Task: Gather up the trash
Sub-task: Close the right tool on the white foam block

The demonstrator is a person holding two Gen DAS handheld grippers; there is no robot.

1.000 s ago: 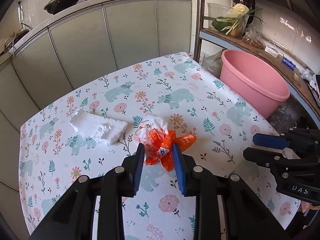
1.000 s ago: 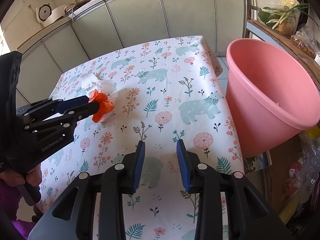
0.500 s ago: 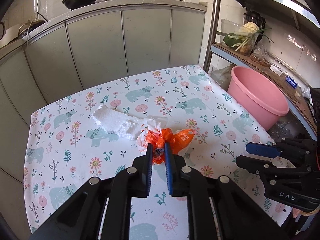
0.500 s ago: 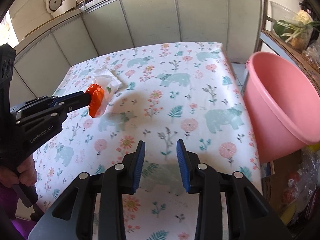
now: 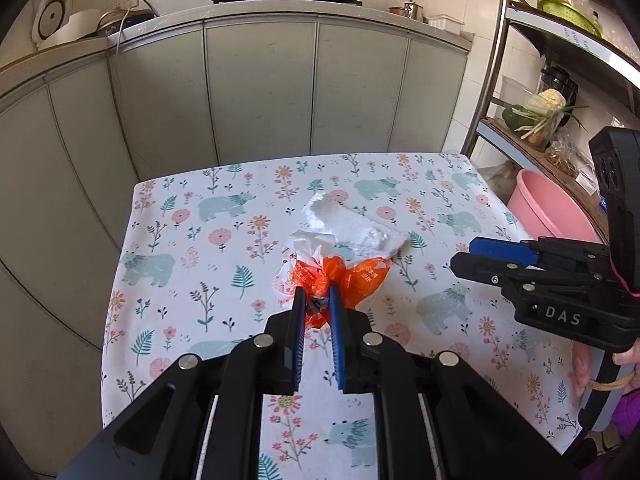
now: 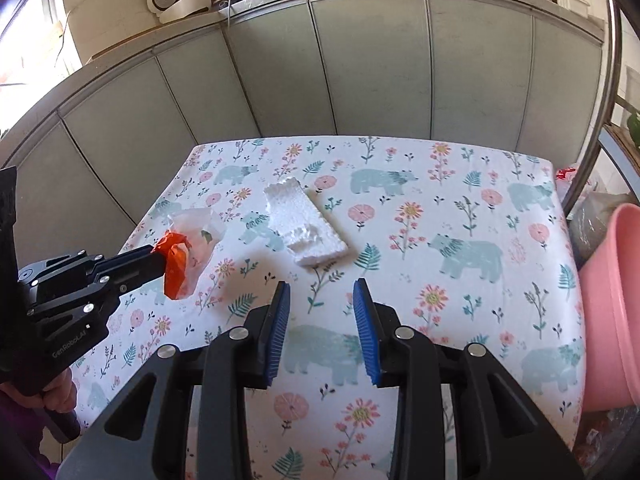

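Gripping the orange bag (image 5: 340, 280), left gripper (image 5: 316, 300) fingers are clamped; right gripper (image 6: 322, 292) fingers gape (nothing between).

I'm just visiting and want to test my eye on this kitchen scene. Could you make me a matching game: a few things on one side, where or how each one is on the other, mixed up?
Things:
1. orange bag
2. foam
3. pink tub
4. right gripper

States:
A. lying loose on the tablecloth
B. open, nothing between its fingers
C. pinched in the left gripper
D. standing beside the table's edge

Pairs: 1-C, 2-A, 3-D, 4-B
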